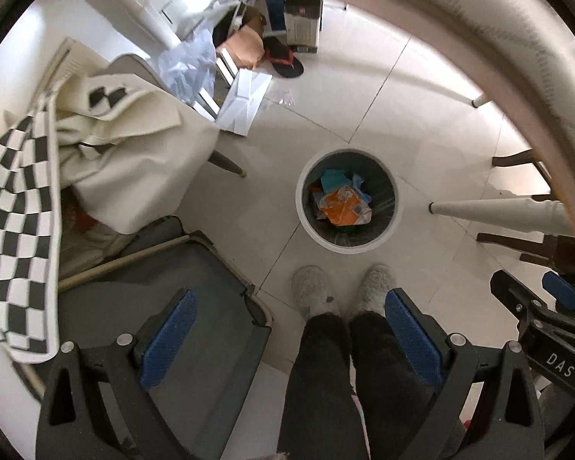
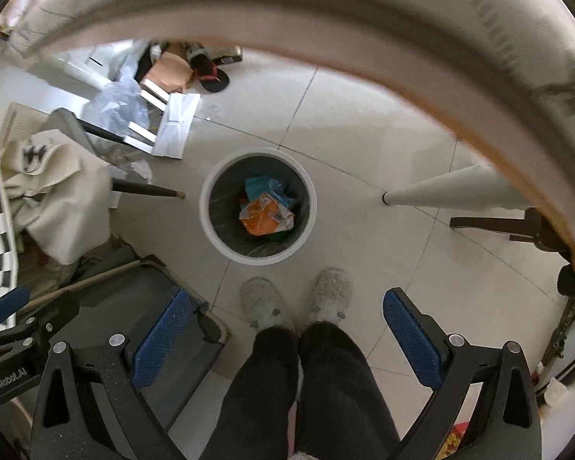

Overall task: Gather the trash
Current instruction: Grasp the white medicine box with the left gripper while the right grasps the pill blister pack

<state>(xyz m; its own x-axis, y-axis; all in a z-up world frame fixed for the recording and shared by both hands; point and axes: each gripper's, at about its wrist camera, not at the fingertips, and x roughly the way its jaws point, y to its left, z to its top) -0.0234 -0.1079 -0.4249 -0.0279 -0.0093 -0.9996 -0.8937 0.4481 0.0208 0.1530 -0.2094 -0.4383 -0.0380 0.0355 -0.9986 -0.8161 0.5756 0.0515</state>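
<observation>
A round white-rimmed trash bin [image 1: 302,214] stands on the tiled floor; it also shows in the right wrist view [image 2: 207,214]. Inside lie an orange wrapper [image 1: 344,207] [image 2: 266,214] and blue-teal scraps [image 1: 335,179] [image 2: 257,186]. My left gripper [image 1: 289,306] is open and empty, held high above the floor, short of the bin. My right gripper [image 2: 285,306] is open and empty, also above the floor near the bin. The right gripper shows at the right edge of the left wrist view [image 1: 533,287].
The person's legs and grey slippers [image 1: 312,291] [image 2: 262,301] stand just before the bin. A table edge [image 1: 479,38] [image 2: 326,34] arcs overhead with white legs [image 1: 498,212]. A chair with cream and checkered cloth [image 1: 96,134] stands left. Boxes, plastic and a sandal [image 1: 285,62] lie beyond.
</observation>
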